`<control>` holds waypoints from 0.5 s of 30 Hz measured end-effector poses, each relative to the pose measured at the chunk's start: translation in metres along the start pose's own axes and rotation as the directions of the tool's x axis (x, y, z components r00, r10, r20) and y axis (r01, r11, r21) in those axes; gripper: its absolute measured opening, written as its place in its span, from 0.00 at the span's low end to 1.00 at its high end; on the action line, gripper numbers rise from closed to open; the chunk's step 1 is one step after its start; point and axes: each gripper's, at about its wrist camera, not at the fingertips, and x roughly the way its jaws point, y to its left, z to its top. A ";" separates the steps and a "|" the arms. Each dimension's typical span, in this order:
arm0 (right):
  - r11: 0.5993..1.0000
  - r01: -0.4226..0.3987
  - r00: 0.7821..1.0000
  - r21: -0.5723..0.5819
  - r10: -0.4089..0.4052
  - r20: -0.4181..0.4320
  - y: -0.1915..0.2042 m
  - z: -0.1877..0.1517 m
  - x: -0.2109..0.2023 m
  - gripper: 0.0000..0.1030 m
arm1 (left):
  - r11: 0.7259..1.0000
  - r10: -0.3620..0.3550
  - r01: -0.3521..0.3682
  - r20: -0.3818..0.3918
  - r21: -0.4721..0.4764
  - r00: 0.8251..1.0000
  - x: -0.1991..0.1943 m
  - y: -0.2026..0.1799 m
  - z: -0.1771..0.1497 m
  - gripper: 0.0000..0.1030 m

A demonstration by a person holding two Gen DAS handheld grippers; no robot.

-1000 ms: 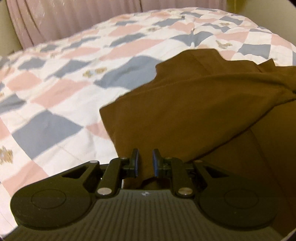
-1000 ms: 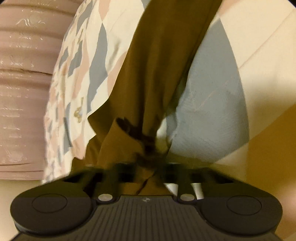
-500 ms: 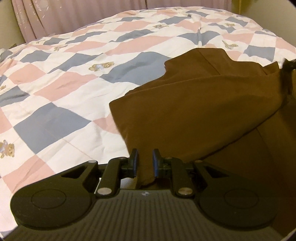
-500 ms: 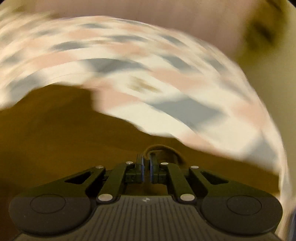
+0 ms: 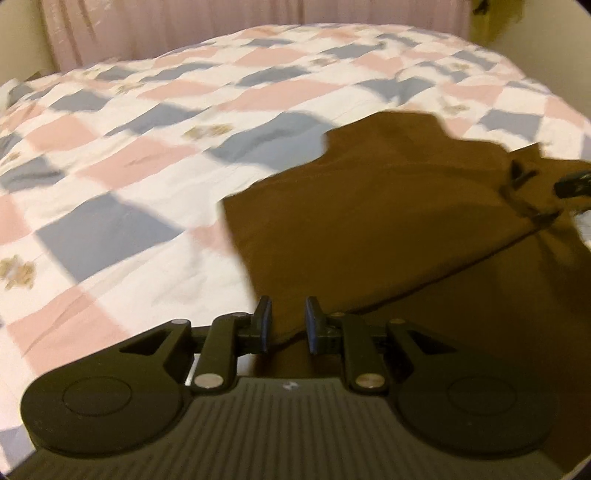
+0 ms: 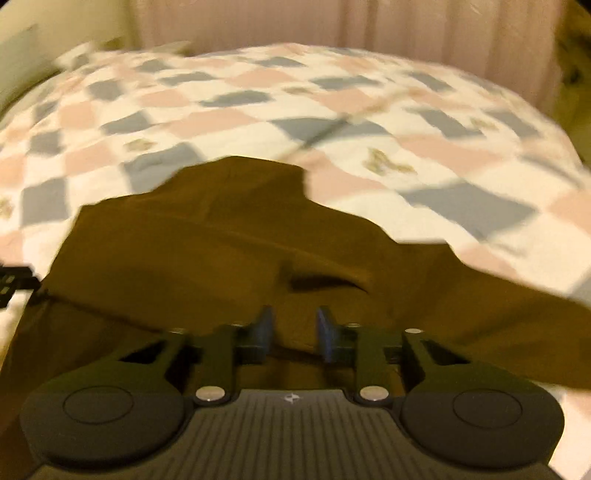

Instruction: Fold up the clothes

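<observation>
A brown garment (image 5: 369, 221) lies folded over on the patchwork bed, its fold edge running from lower left to right. My left gripper (image 5: 288, 325) sits at the garment's near corner, and its fingers are shut on that brown cloth. In the right wrist view the same garment (image 6: 221, 240) spreads out ahead. My right gripper (image 6: 295, 328) stands open just above it, the cloth lying loose between and under the fingers. The right gripper's tip (image 5: 574, 184) shows at the far right of the left wrist view. The left gripper (image 6: 14, 284) peeks in at the left edge of the right wrist view.
The bed is covered by a quilt (image 5: 147, 184) of pink, grey-blue and white squares with small bear prints. Pink curtains (image 5: 221, 22) hang behind the bed. Bare quilt stretches to the left of and beyond the garment.
My right gripper swung round level over the bed and opened, letting go of the brown cloth. The folded garment has come down onto the quilt. My left gripper barely moved.
</observation>
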 end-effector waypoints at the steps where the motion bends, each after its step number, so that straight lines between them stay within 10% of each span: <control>1: 1.000 0.013 1.000 0.027 -0.013 -0.011 -0.006 -0.002 0.003 0.21 | 0.999 -0.036 0.036 0.014 0.013 0.999 -0.001 -0.009 0.008 0.14; 4: 0.990 -0.010 1.000 0.141 0.009 0.006 -0.025 -0.013 0.005 0.19 | 0.980 -0.195 0.193 0.058 0.036 0.979 0.002 -0.040 0.039 0.12; 11: 0.881 -0.178 0.982 0.439 0.131 0.134 -0.067 -0.040 0.006 0.19 | 0.867 -0.495 0.474 0.154 0.153 0.855 0.038 -0.149 0.116 0.10; 15: 0.841 -0.195 0.981 0.505 0.173 0.090 -0.080 -0.055 0.028 0.19 | 0.889 -0.431 0.421 0.014 0.182 0.902 0.105 -0.197 0.112 0.09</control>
